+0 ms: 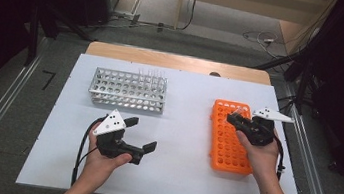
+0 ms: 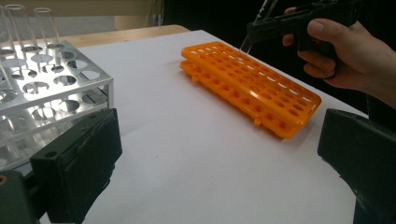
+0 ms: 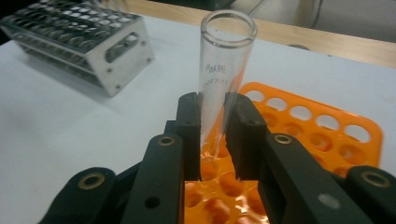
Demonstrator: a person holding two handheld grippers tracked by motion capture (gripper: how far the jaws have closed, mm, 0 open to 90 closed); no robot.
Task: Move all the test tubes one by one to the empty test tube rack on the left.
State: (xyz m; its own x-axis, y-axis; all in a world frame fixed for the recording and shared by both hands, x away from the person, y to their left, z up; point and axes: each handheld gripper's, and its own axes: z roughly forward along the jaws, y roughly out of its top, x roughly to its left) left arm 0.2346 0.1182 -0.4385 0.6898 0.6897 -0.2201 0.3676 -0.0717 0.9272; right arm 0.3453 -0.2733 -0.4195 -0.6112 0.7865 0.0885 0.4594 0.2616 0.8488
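Nearest us, low and left of centre in the high view, our left gripper [image 1: 142, 133] rests on the sheet [image 1: 174, 178] with its jaws standing wide apart and nothing between them; its own view shows bare white paper in the gap. Up and to its left sits the steel rack [image 1: 128, 90], with a few clear tubes [image 1: 152, 77] upright in its far right corner.

Moving right, we come to the orange rack [image 1: 226, 144], lying flat with its long side running away from us. Over its far end our right gripper [image 1: 234, 118] has its jaws closed tight on a glass tube [image 3: 224, 79]. In the right gripper view the pads clamp the tube's lower part, the open mouth is up, and the rounded bottom sits just above the rack's holes [image 3: 299, 114]; we cannot tell whether it is clear of a hole or barely inside one.

The tube's long axis runs near vertical, tipped a little. Seen from the left gripper, it [image 2: 244, 43] slants down from the jaws toward the rack's far corner.

So the tube is in our right hand, well apart from the left gripper. We judge that the steel rack is its goal: it lies to the left, across the open sheet, and the tube should arrive mouth up.
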